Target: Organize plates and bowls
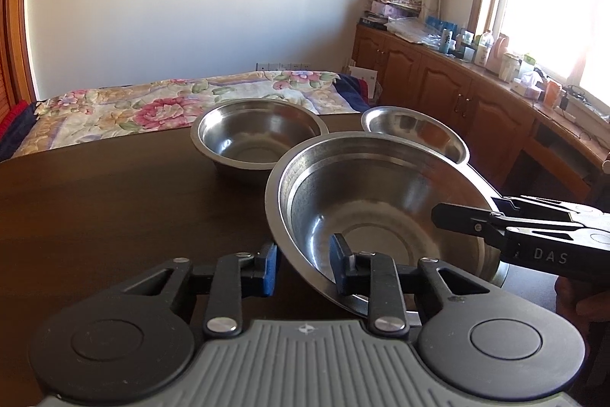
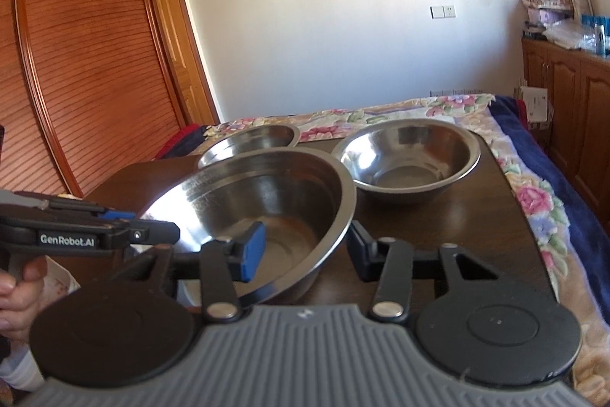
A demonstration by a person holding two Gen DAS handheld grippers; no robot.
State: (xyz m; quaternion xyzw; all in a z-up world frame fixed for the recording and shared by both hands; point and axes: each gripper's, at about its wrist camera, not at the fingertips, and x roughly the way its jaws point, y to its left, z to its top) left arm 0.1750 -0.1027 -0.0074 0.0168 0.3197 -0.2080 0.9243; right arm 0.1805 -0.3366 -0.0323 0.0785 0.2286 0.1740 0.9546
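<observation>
A large steel bowl (image 1: 381, 212) is tilted above the dark table (image 1: 114, 201). My left gripper (image 1: 305, 258) straddles its left rim, one finger outside, one inside; I cannot tell whether the pads press the rim. My right gripper (image 2: 305, 246) straddles the bowl's right rim (image 2: 267, 212) the same way; it also shows in the left wrist view (image 1: 495, 220). A medium steel bowl (image 1: 259, 136) stands behind on the table, also in the right wrist view (image 2: 408, 155). A shallow steel plate (image 1: 415, 132) lies behind the big bowl, also in the right wrist view (image 2: 251, 140).
A bed with a floral quilt (image 1: 171, 105) lies beyond the table's far edge. Wooden cabinets (image 1: 457, 90) with cluttered tops run along the right under a window. A wooden wardrobe (image 2: 84, 56) stands at the left.
</observation>
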